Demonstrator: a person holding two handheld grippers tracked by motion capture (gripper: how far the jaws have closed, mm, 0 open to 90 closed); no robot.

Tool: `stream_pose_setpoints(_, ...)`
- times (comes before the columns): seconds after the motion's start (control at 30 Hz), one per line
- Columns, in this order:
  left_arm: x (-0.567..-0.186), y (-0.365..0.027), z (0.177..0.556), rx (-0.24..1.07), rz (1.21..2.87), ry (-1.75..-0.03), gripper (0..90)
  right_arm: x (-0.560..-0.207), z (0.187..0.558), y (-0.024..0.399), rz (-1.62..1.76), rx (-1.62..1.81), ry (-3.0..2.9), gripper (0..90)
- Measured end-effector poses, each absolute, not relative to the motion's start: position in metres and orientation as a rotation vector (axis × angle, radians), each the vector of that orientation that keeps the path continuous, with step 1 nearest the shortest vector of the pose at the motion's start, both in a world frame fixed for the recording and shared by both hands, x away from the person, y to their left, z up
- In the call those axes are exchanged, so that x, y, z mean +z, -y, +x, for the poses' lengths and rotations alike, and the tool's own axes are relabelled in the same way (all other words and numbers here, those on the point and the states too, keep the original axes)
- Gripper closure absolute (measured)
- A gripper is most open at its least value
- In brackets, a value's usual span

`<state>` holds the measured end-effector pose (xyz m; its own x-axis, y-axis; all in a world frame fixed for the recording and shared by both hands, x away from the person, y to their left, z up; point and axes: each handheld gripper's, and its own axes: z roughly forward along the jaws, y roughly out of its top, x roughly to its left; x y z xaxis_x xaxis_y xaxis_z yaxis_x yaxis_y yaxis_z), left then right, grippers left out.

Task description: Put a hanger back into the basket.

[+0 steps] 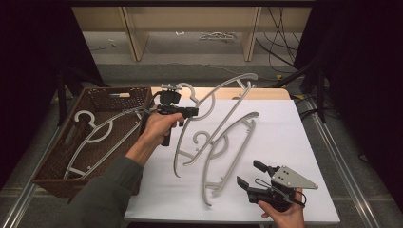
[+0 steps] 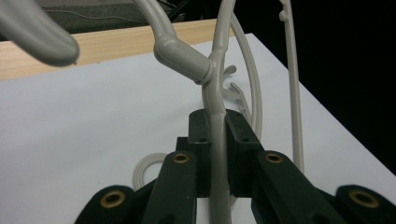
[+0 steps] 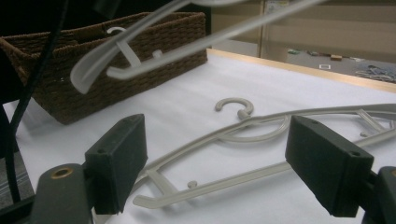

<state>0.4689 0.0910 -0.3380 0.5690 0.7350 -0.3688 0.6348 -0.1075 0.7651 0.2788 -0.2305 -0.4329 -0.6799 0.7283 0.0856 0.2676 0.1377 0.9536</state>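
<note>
**Right of the basket: one hanger lifted, one still flat**

Just right of the basket (image 1: 52,164), the left gripper (image 1: 190,112) is clamped on a grey hanger (image 1: 223,102), jaws narrow on the thin bar just below the hook's neck, seen in the left gripper view (image 2: 216,135). Hanger is held up off the white table (image 1: 285,137), hook end toward the basket, far arm reaching out past the table's back edge.

Right gripper (image 1: 250,176) sits well right of the basket at the near edge of the table, jaws wide, holding nothing. It faces a second hanger (image 1: 228,156) lying flat between it and the basket; right gripper view shows that one's hook (image 3: 235,106) and both bars clear between the jaws.

A third hanger (image 1: 95,135) already lies inside the basket.

Risks, my read:
- Grip is on a slim round bar near one end, so the long arm can pivot in the jaws and swing down.
- Lifted hanger overlaps the flat one as seen from above; cannot tell if they touch. A low swing toward the basket could snag it and drag it.
- Basket rim and the hanger inside could catch a hook on the way in.
- Hanger is long against the basket's opening; needs aligning along its length.
</note>
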Motion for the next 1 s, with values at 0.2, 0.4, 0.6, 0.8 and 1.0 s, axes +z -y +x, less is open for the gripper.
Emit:
stream_pose_setpoints(0.2, -0.318, -0.111, 0.460, 0.151, 1.801, -1.107, 82.3, -0.433, 0.278, 0.230, 0.957, 1.557, -2.022, 21.8)
stream_pose_setpoints(0.4, -0.297, -0.123, 0.446, 0.157, 1.744, -1.080, 82.3, -0.433, 0.278, 0.230, 0.967, 1.561, -2.024, 21.7)
stream_pose_setpoints(0.6, -0.289, -0.131, 0.432, 0.164, 1.750, -1.066, 82.1, -0.433, 0.279, 0.231, 0.959, 1.557, -2.021, 21.8)
stream_pose_setpoints(0.8, -0.281, -0.159, 0.424, 0.206, 1.749, -1.092, 82.3, -0.434, 0.279, 0.230, 0.958, 1.558, -2.022, 21.7)
stream_pose_setpoints(1.0, -0.282, -0.193, 0.424, 0.272, 1.739, -1.144, 82.3, -0.434, 0.280, 0.230, 0.961, 1.570, -2.021, 21.7)
